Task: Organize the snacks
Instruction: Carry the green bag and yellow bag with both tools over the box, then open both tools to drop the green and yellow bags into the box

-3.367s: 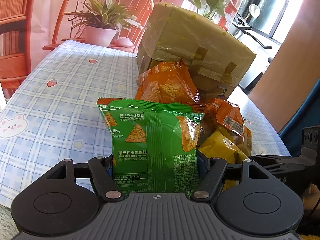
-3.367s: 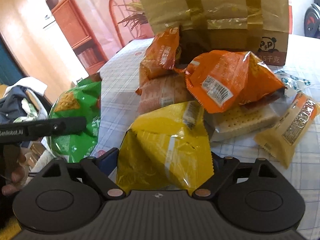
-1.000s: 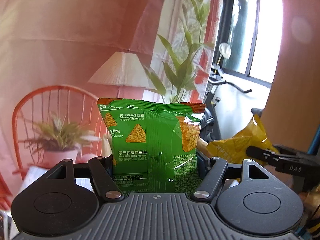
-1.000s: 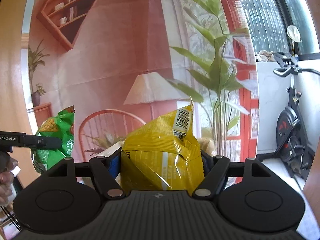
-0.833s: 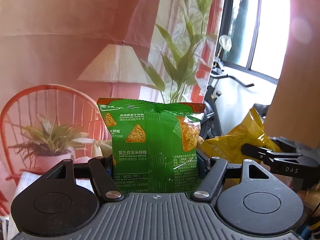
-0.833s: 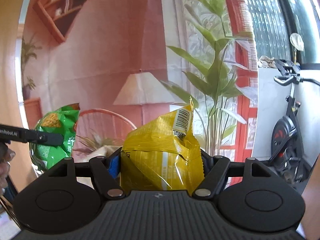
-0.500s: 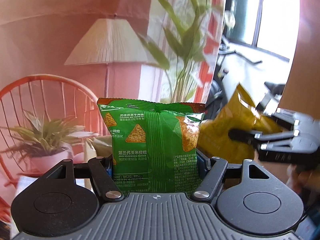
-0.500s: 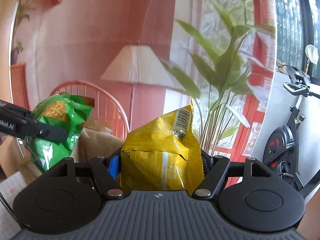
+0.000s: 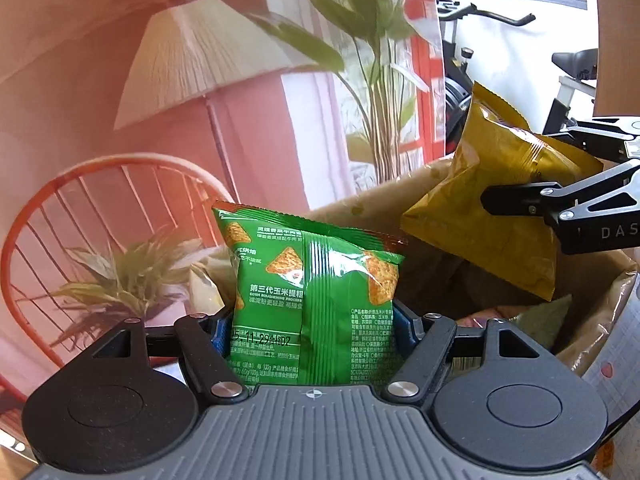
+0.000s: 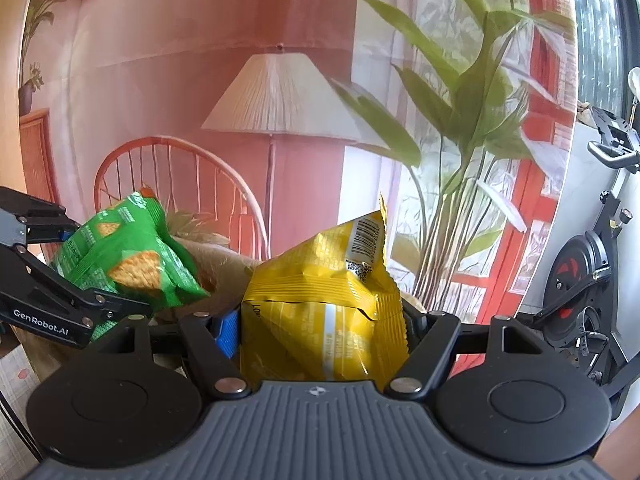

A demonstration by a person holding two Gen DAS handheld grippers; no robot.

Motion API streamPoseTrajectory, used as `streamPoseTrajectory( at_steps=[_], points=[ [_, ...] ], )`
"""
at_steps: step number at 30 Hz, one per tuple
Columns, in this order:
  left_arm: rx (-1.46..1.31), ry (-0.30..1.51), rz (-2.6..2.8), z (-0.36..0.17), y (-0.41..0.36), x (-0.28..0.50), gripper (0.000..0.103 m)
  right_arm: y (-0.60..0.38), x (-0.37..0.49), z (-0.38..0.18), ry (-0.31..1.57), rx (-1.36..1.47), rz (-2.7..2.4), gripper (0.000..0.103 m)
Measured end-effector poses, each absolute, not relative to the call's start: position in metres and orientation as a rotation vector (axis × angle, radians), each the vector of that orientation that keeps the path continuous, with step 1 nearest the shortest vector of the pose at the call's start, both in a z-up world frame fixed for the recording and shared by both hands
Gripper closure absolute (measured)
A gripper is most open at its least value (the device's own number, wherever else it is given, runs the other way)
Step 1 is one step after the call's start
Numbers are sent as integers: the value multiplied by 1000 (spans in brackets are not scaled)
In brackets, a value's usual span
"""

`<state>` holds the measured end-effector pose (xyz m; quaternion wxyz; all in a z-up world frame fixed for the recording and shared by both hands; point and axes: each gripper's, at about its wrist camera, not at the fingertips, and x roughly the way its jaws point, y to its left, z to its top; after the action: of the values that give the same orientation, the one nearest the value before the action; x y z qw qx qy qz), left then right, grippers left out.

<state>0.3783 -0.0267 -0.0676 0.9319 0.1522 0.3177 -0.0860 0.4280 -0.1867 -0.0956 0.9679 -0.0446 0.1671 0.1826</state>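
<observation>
A green snack bag (image 9: 316, 300) stands between the jaws of my left gripper (image 9: 314, 322), tilted a little to the left; the jaws are opening while the blue pads still touch the bag. It hangs over the open top of a brown carton (image 9: 352, 204). My right gripper (image 10: 322, 328) is shut on a yellow snack bag (image 10: 320, 320), held beside the green one above the same carton (image 10: 224, 256). From the left wrist the yellow bag (image 9: 492, 216) shows at the right in the right gripper (image 9: 520, 168). From the right wrist the green bag (image 10: 128, 256) shows at the left.
Some packets lie inside the carton (image 9: 540, 320). A checked tablecloth (image 9: 624, 344) shows beside it at the right. Behind are a red chair (image 10: 180, 168), a potted plant (image 9: 128, 280), a printed backdrop with a lamp (image 10: 276, 96), and an exercise bike (image 10: 580, 272).
Both grippers have tipped downward and come together over the carton's open top. The green bag now sits tilted in the left jaws. The yellow bag sits unchanged in the right jaws.
</observation>
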Motion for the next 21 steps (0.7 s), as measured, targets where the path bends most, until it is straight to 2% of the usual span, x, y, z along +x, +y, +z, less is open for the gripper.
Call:
streamPoseTrajectory(
  at_steps=[5, 15, 21],
  points=[
    [220, 654, -203, -62, -16, 384, 18, -187, 429, -99, 351, -86, 371, 29],
    [93, 605, -207, -48, -2, 377, 17, -183, 431, -100, 369, -90, 373, 29],
    [71, 603, -208, -46, 2, 368, 17, -175, 441, -99, 400, -80, 342, 23]
  ],
)
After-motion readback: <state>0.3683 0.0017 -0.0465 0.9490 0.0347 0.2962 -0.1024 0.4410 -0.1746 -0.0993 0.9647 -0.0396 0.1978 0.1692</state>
